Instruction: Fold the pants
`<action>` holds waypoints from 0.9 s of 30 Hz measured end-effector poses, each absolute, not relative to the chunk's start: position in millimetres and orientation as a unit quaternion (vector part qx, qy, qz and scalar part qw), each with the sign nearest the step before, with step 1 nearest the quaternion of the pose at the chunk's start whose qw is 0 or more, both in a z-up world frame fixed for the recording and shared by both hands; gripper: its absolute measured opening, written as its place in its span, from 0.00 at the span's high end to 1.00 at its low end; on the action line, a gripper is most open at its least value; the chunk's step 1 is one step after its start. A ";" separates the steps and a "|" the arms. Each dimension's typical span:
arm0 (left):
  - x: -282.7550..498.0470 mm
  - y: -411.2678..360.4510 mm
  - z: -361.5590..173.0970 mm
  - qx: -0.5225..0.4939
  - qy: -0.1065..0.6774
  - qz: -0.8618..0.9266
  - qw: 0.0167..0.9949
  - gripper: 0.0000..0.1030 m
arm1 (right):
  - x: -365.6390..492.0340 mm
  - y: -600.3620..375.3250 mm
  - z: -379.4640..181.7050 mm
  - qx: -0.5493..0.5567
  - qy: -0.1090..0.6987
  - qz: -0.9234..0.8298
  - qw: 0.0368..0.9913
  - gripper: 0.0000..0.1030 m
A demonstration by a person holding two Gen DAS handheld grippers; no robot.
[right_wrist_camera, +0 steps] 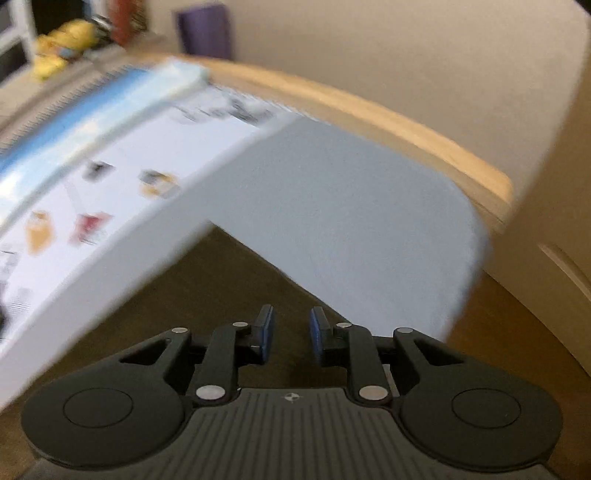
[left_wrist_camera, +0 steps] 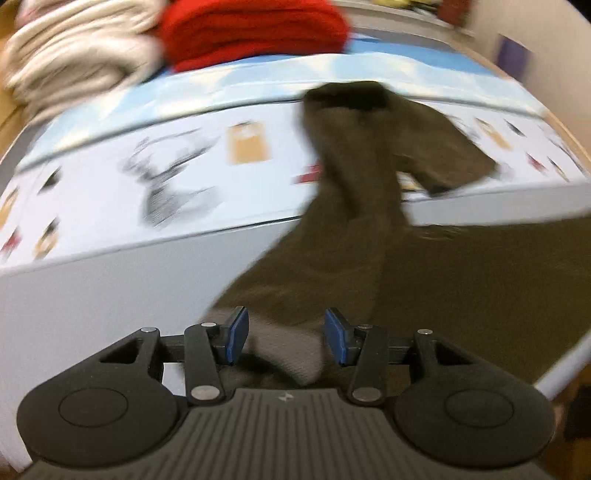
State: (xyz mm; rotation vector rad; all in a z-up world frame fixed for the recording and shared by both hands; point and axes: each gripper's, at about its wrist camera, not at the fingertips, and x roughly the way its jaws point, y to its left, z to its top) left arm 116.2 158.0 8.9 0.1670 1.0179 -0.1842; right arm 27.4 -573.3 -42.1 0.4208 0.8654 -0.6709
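Blue-padded left gripper (left_wrist_camera: 284,338) stands with jaws parted around a pale inside-out bit of the dark olive pants (left_wrist_camera: 343,236), not clamping it. Beyond it, those pants stretch across the white printed bed sheet (left_wrist_camera: 110,192). Right gripper (right_wrist_camera: 291,334), jaws narrowly apart and gripping nothing, hovers over olive cloth beside that sheet.

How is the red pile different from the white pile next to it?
The red folded pile is bright red, while the cream folded pile is pale off-white. In the left wrist view, the red pile sits further right and the cream pile spreads lower and nearer the left edge of the bed. Both are blurred, soft, layered fabric stacks, side by side at the bed's far end.
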 end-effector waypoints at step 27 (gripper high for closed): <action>212.6 138.8 4.8 0.050 0.436 0.127 0.890 0.68 | 197.1 -240.2 -27.3 -0.065 0.398 0.135 0.905 0.74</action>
